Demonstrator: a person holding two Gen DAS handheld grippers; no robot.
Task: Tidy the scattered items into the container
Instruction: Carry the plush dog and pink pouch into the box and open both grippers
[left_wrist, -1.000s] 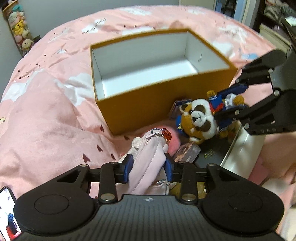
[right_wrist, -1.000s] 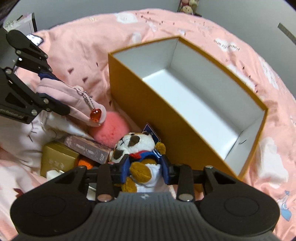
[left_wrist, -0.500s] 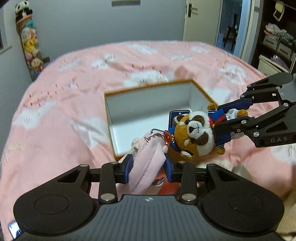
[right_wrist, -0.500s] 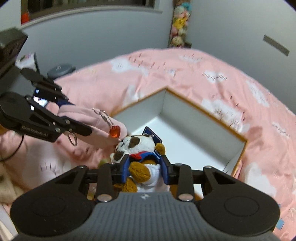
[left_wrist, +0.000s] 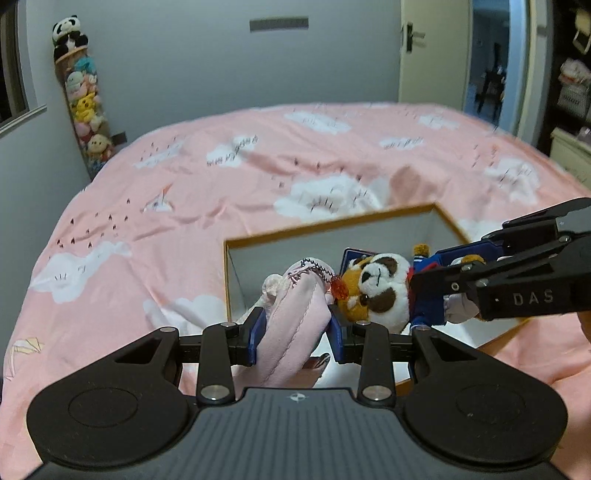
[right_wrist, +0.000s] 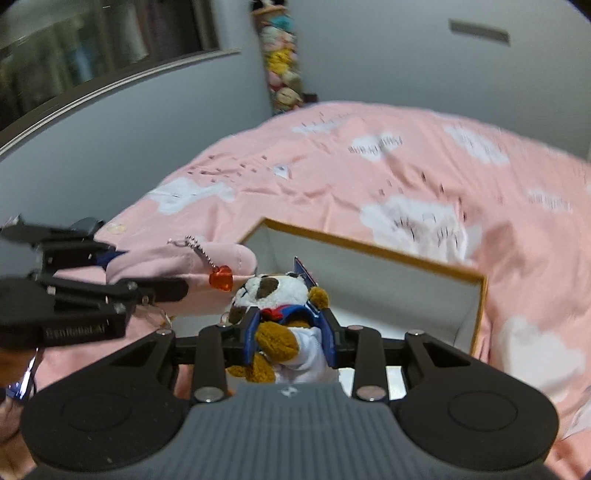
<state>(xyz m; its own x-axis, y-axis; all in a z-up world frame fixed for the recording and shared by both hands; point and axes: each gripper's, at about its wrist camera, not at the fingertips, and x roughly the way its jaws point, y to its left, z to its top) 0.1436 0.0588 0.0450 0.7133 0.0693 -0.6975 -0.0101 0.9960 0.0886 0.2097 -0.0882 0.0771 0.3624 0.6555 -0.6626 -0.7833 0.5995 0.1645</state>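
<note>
A bed under a pink duvet (left_wrist: 184, 206) printed with white clouds carries everything; an open orange cardboard box (left_wrist: 325, 225) with a white interior sits directly on the duvet, cloud prints around the box.

"DAS" on the right gripper (left_wrist: 436, 275); perhaps "GenRobot.AI" on the left gripper (right_wrist: 155, 291).

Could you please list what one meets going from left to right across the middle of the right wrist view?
Left claw → pink pouch → red heart charm → panda toy → orange box.
</note>
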